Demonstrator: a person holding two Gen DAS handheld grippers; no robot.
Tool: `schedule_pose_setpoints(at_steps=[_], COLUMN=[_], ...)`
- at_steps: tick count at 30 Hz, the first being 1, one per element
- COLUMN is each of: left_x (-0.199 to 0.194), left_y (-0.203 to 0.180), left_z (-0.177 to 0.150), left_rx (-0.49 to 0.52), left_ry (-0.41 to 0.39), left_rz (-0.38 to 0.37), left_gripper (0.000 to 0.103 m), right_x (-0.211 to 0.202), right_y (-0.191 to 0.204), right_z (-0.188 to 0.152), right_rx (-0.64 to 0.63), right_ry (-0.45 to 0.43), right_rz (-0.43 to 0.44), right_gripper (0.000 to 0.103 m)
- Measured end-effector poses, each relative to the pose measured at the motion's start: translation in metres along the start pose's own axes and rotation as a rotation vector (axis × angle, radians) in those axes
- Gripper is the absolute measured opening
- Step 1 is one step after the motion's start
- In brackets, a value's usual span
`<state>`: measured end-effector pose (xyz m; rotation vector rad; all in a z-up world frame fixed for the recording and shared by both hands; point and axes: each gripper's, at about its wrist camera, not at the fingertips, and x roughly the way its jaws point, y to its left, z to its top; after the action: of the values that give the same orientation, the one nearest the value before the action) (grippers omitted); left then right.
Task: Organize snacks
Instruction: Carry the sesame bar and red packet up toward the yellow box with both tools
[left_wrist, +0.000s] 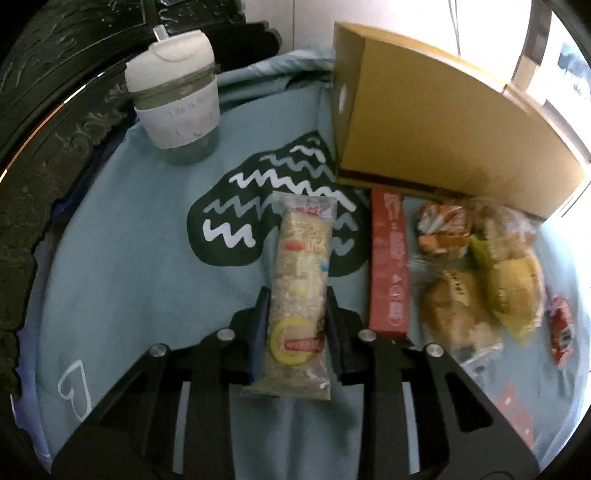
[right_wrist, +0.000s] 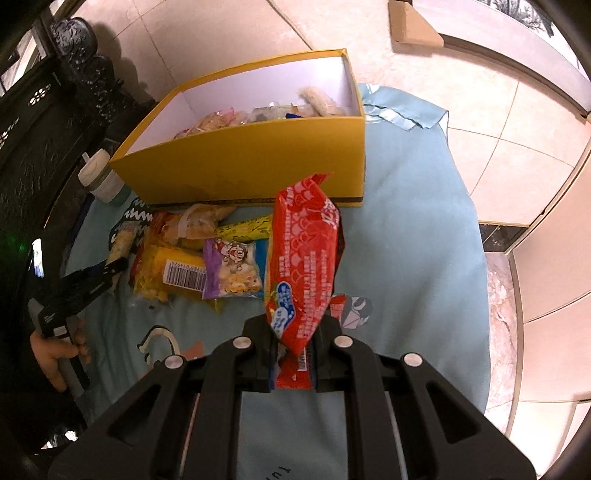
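The left hand-held gripper (left_wrist: 293, 325) was clamped on a clear rice-cracker packet (left_wrist: 299, 280), gripped across its lower half. The right hand-held gripper (right_wrist: 293, 354) pinched a red snack bag (right_wrist: 304, 266) by its bottom seam, raised before the yellow box (right_wrist: 251, 162). Both looked light and crinkly; the bag would likely flop, the crackers could crush.

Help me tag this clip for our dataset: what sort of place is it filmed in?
Most likely a home, working at floor level. A light blue printed cloth is spread over a glossy tiled floor, dark carved wooden furniture stands beside it, and a yellow cardboard box holds snack packets.
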<state>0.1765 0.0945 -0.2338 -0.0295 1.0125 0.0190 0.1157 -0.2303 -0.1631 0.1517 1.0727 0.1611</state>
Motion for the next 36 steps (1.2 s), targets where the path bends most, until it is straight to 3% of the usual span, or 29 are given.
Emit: schedule_pose_setpoints(at_steps=[9,13,16,19,27,36], left_x=[-0.040,-0.041,-0.036,-0.043,-0.090,-0.139], left_y=[-0.009,-0.014,-0.007,-0.005,-0.025,-0.057], left_z=[-0.002,0.000,-0.005,-0.005,0.019,0.059], left_rx=[0.004,0.023,-0.019,-0.025,-0.010,0.024], left_ry=[-0.085,-0.073,-0.041,-0.061,-0.183,-0.313], left_rz=[-0.039,-0.037,-0.035,-0.050,-0.125,-0.211], left_gripper=[0.028,0.028,0.027,0.027,0.027,0.027], right_x=[0.001,0.001,0.001,0.000,-0.022,-0.068], right_y=[0.016,0.021,0.021,0.019,0.025,0.032], right_z=[0.009,0.013,0.012,0.012,0.024,0.061], right_rx=[-0.028,-0.038,-0.038,-0.036,-0.034,-0.065], right_ry=[-0.017,-0.016,-0.012,-0.014,-0.073,-0.180], right_rz=[0.048,0.052,0.056,0.061,0.095,0.147], right_gripper=[0.012,0.012,0.012,0.012,0.012,0.013])
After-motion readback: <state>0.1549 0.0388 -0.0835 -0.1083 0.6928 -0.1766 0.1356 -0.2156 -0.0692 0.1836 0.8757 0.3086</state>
